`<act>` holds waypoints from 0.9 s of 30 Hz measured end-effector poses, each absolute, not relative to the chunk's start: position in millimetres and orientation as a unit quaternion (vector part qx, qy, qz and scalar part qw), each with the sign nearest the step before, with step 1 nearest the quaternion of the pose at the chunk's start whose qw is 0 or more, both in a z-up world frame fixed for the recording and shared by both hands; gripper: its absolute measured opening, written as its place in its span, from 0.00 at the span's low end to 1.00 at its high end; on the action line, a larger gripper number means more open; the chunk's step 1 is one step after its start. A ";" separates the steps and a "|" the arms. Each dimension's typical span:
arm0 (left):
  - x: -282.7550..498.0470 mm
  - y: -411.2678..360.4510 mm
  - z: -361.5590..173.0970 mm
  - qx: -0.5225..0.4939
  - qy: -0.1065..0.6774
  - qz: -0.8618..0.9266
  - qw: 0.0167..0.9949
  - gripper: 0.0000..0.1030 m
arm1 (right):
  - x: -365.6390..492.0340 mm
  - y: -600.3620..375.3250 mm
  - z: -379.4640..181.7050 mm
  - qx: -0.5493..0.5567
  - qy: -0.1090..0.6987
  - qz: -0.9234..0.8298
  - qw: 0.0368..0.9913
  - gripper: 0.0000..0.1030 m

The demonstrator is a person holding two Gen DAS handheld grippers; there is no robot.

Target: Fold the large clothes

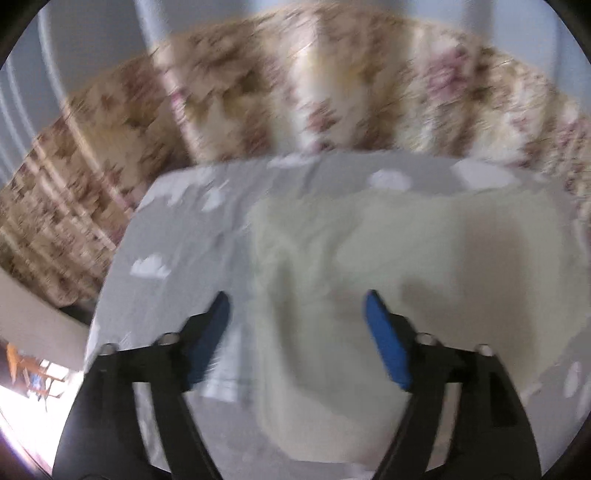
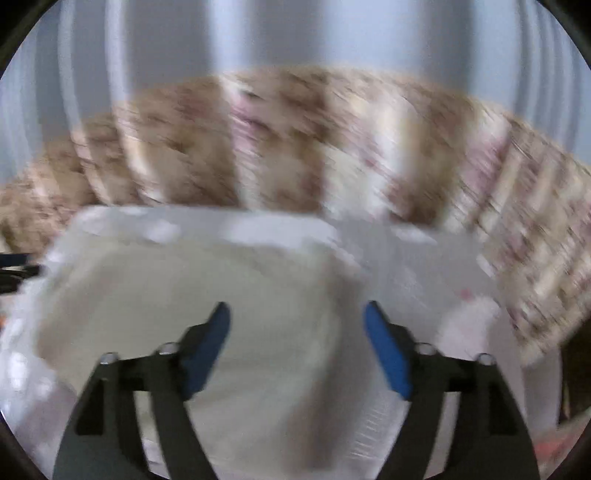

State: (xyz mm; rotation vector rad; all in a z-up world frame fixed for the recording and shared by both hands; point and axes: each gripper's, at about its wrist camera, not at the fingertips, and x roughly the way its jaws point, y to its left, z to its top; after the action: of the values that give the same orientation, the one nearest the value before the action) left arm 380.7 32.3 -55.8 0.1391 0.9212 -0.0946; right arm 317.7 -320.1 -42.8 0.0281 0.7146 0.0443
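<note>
A pale cream garment (image 1: 388, 258) lies spread on a grey sheet with white cloud shapes (image 1: 177, 229). My left gripper (image 1: 297, 301) hovers over the garment's left edge, its blue pads wide apart with nothing between them. In the right wrist view the same cream garment (image 2: 184, 288) shows folded, its right edge near the middle of the frame. My right gripper (image 2: 297, 312) stands open above it, holding nothing. Both views are blurred by motion.
A floral beige and pink bedcover (image 1: 332, 92) fills the area beyond the grey sheet, also seen as the bedcover (image 2: 332, 147) in the right view. Pale pleated curtains (image 2: 295, 33) hang behind. A bright floor patch with a chair (image 1: 33, 376) sits at lower left.
</note>
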 end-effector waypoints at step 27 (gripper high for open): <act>438.6 -55.6 -143.8 0.080 0.533 -0.080 0.838 0.96 | 401.0 -230.1 -128.3 -0.052 0.442 0.096 0.890 0.86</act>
State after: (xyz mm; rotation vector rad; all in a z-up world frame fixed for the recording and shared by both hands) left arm 438.6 -55.6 -143.8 0.1696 1.1274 -0.1690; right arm 401.0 -230.1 -128.3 -0.1082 0.9175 0.1990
